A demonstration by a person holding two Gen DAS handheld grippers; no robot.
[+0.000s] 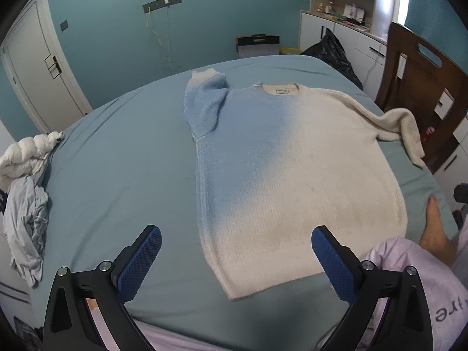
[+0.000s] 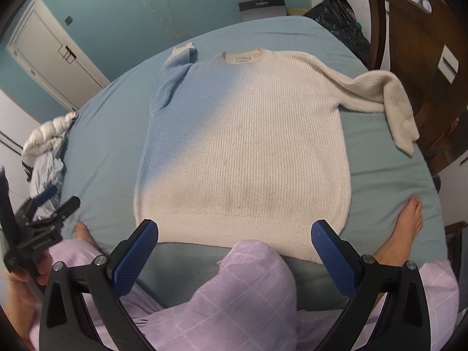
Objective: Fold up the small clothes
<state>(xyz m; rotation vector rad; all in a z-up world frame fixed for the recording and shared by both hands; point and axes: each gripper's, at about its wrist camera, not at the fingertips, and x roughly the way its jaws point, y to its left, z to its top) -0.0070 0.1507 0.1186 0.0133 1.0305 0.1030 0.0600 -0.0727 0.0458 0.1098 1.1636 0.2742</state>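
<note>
A knit sweater (image 1: pixel 286 169), blue fading to cream, lies flat on the blue bed sheet (image 1: pixel 117 161), collar at the far side. Its blue left sleeve (image 1: pixel 206 105) is folded up beside the body. Its cream right sleeve (image 1: pixel 400 125) stretches to the bed's right edge. My left gripper (image 1: pixel 235 242) is open and empty, hovering over the sweater's near left hem. In the right wrist view the sweater (image 2: pixel 257 146) fills the middle, and my right gripper (image 2: pixel 234 235) is open and empty above the near hem. The left gripper's body (image 2: pixel 38 225) shows at the left edge.
A pile of white and grey clothes (image 1: pixel 26 193) lies at the bed's left edge. A brown wooden chair (image 1: pixel 421 82) stands at the right. The person's lilac-trousered knee (image 2: pixel 245 292) and bare foot (image 2: pixel 409 222) rest on the bed near the hem.
</note>
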